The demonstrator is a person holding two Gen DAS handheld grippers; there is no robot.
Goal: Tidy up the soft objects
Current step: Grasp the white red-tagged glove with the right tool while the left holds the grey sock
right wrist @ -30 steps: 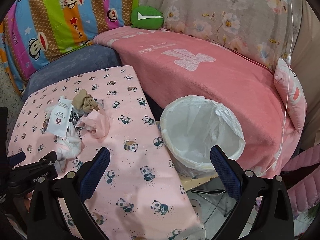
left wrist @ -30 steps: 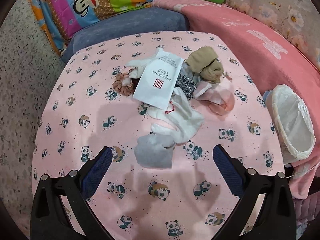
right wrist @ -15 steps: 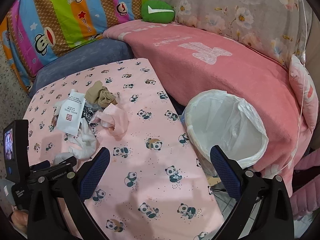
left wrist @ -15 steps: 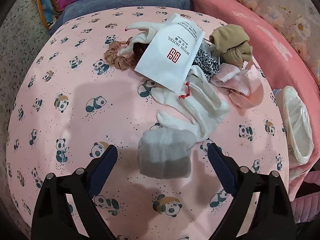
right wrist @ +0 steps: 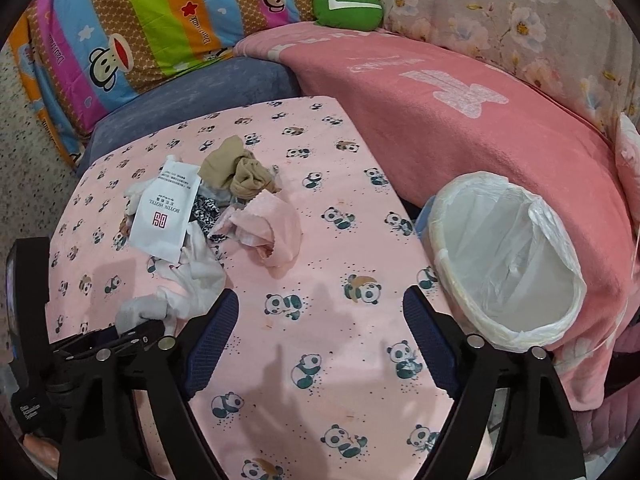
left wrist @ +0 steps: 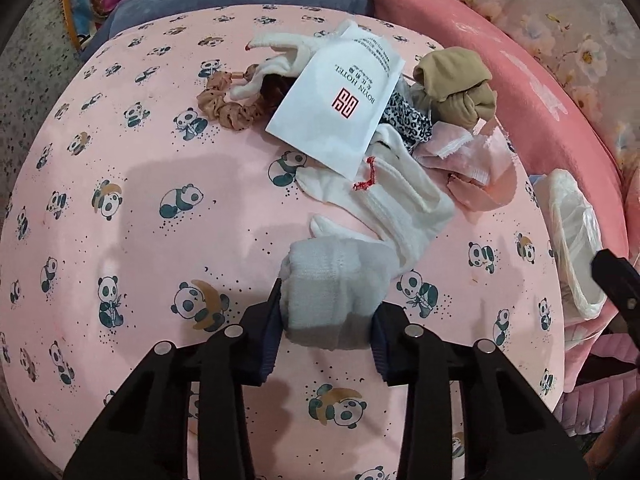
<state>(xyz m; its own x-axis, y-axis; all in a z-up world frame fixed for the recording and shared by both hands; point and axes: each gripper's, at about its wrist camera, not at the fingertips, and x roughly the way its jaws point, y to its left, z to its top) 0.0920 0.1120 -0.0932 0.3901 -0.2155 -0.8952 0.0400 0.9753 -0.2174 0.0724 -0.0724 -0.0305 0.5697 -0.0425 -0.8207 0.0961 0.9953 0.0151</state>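
A folded grey sock (left wrist: 332,280) lies at the near end of a heap of soft things on the pink panda tablecloth (left wrist: 160,200). My left gripper (left wrist: 326,320) is closing on it, and both pads touch the sock's sides. Behind the sock lie white gloves (left wrist: 400,208), a white paper sachet (left wrist: 340,108), a brown scrunchie (left wrist: 228,108), a tan stocking bundle (left wrist: 456,84), a leopard-print piece (left wrist: 408,120) and a pink cloth (left wrist: 472,160). My right gripper (right wrist: 320,304) hovers over bare cloth right of the heap, its jaws closing with nothing between them.
A bin with a white liner (right wrist: 508,264) stands off the table's right edge, against a sofa under a pink blanket (right wrist: 460,128). A blue cushion (right wrist: 200,92) and a striped cartoon sheet (right wrist: 160,20) lie behind the table. The left gripper (right wrist: 132,332) shows at the lower left of the right wrist view.
My left gripper came down over the grey sock and its fingers narrowed onto it. My right gripper sank toward the table and its fingers drew in a little.
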